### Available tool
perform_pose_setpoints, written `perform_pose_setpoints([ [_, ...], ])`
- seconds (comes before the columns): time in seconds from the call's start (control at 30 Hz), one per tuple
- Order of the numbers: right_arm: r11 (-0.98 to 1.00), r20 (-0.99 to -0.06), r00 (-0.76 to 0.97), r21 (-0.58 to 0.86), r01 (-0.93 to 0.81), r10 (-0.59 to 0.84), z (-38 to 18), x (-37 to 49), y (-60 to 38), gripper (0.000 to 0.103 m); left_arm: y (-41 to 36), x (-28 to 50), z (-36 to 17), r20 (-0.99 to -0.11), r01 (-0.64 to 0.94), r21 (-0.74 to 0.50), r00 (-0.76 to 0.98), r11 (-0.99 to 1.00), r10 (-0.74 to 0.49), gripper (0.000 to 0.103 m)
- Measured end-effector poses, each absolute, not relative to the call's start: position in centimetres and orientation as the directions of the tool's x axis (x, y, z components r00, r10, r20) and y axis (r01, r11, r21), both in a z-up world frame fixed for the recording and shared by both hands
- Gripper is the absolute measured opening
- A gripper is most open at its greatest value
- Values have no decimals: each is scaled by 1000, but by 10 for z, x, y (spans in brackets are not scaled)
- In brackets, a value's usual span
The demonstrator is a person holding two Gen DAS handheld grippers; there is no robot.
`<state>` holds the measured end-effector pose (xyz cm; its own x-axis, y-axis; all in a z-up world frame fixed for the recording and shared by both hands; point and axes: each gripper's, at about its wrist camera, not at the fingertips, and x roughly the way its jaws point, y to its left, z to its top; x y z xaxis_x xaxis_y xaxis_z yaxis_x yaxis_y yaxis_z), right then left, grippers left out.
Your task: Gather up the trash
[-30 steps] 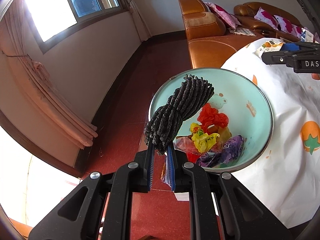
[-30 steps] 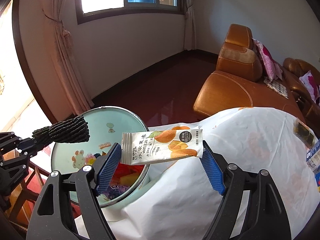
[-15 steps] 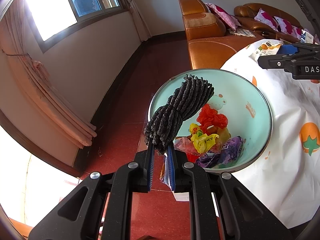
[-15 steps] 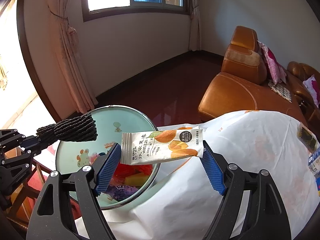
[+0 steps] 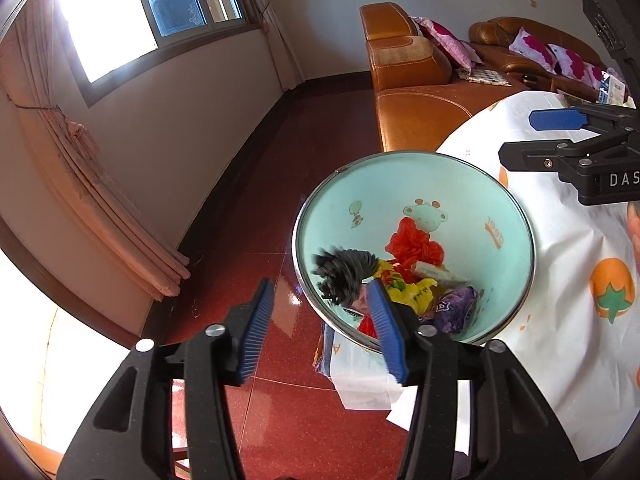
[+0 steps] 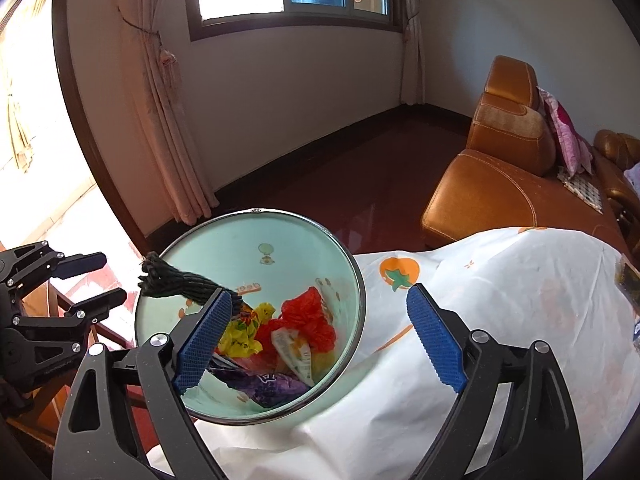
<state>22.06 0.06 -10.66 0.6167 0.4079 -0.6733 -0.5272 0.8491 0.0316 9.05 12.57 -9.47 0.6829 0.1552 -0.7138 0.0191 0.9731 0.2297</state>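
My left gripper has just been opening; its two blue ribbed pads stand apart with nothing pressed between them. One black ridged foam net sleeve, blurred, sits just beyond the pads, over the near left inside of one round mint-green enamel basin with a steel rim. My right gripper has also just been opening, and its jaws are spread wide and empty. The visible letters "DAS" are printed in white on its black body.

The basin rests at the left edge of a table covered by a white cloth printed with orange fruits. Inside the basin I count one crumpled red plastic bag, one yellow wrapper, one purple wrapper and one white snack packet; the print on these is too small to read. The basin wall bears cartoon animals and orange lettering that I cannot make out.
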Motion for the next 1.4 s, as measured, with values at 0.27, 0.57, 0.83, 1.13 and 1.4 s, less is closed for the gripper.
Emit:
perform_pose_setpoints([
  [0.27,877,-646,656,41,-480,390,-89,204,-26,90,116,80,-77,-672,6,213,727,977,142,69],
  [0.57,908,-567,733,67,-414,376,-56,160,-61,91,103,63,-48,-610,11,205,783,979,119,77],
  [0.83,916,-533,764,59,-396,365,-44,140,-70,92,98,54,-35,-583,12,205,805,979,112,78],
  [1.13,918,-525,769,60,-393,364,-44,135,-72,92,101,53,-35,-579,5,203,807,979,116,79],
  [1.4,919,-525,771,61,-389,361,-46,135,-73,92,101,53,-35,-578,1,207,807,978,121,79],
])
